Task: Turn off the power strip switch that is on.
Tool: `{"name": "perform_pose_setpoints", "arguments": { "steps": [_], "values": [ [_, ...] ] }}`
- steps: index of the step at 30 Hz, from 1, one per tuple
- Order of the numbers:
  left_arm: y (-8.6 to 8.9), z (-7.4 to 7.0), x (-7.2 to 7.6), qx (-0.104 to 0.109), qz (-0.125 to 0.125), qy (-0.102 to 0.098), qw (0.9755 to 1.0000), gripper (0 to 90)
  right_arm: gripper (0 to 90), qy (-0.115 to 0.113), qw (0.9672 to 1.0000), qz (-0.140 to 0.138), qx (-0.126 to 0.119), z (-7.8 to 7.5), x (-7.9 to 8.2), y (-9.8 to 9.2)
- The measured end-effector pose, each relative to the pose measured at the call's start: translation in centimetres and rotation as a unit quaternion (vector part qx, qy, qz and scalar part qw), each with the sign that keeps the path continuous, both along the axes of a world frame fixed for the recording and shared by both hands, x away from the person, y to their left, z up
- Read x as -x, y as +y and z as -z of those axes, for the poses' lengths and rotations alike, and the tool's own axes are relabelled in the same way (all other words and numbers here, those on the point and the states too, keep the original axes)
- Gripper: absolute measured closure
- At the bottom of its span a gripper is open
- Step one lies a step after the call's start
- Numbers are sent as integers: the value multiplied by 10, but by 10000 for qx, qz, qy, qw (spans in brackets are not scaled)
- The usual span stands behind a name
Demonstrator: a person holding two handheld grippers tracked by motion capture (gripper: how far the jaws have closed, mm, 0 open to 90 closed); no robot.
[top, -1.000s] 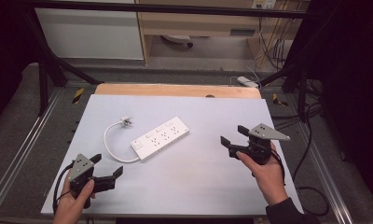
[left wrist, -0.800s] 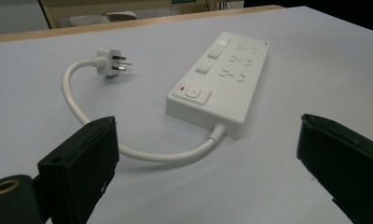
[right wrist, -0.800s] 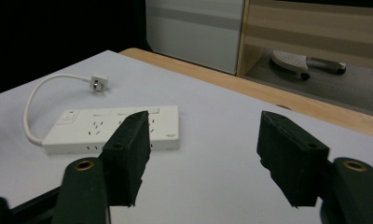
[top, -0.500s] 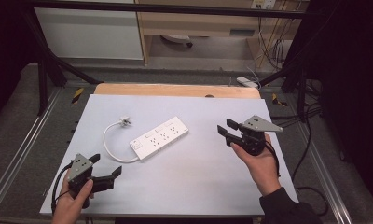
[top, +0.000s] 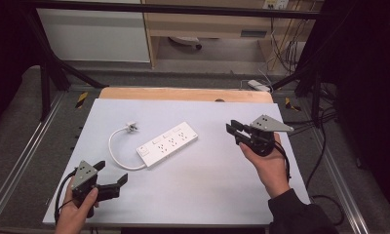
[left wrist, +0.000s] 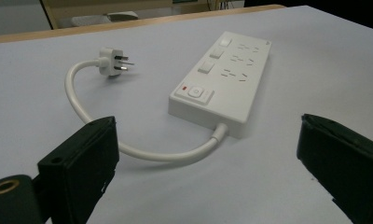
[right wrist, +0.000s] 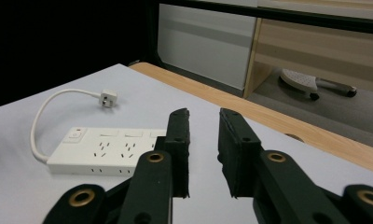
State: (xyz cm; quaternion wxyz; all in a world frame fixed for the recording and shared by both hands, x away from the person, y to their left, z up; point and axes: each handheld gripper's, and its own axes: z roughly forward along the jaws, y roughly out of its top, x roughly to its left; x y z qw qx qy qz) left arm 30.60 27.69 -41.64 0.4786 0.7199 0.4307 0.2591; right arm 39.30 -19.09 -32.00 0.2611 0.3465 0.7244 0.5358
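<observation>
White laminate covers the table [top: 242, 195] in front of you, with a strip of bare wood [top: 183, 94] along its far edge. Nothing on it is a container, so nothing sits inside anything.

Next in size is the white power strip [top: 167, 144], lying flat and slanted left of the table's centre. In the left gripper view the power strip [left wrist: 224, 79] shows a square switch with a small red mark beside it at the near end, then 2 smaller switches and rows of sockets. No brand or readable writing shows on it. Its white cord [top: 116, 151] leaves the near end, loops out to the left and curls back to a white plug [top: 131, 127] that lies on the table just beyond the strip's left end, pins bare.

Your right gripper [top: 234, 132] hangs above the table, right of the strip and well apart from it, pointing left toward it. In the right gripper view its jaws stand nearly together, a narrow gap between them, clamping nothing.

Your left gripper [top: 110, 176] sits low at the near left corner, aimed at the strip. Its jaws are spread wide and grasp nothing; the cord's near bend lies between them, farther off.
</observation>
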Motion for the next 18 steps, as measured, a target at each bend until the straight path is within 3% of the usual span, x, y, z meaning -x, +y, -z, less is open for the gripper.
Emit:
{"name": "perform_pose_setpoints", "arguments": {
  "steps": [8, 18],
  "values": [
    [0, 0, 0, -25, 36, 1, 10000, 56, 845, 85, 10000, -42, -28, 1, -8, 8],
    [0, 0, 0, -37, 45, -4, 10000, 56, 882, 80, 9999, -76, 29, 3, -21, 22]
  ]
}}
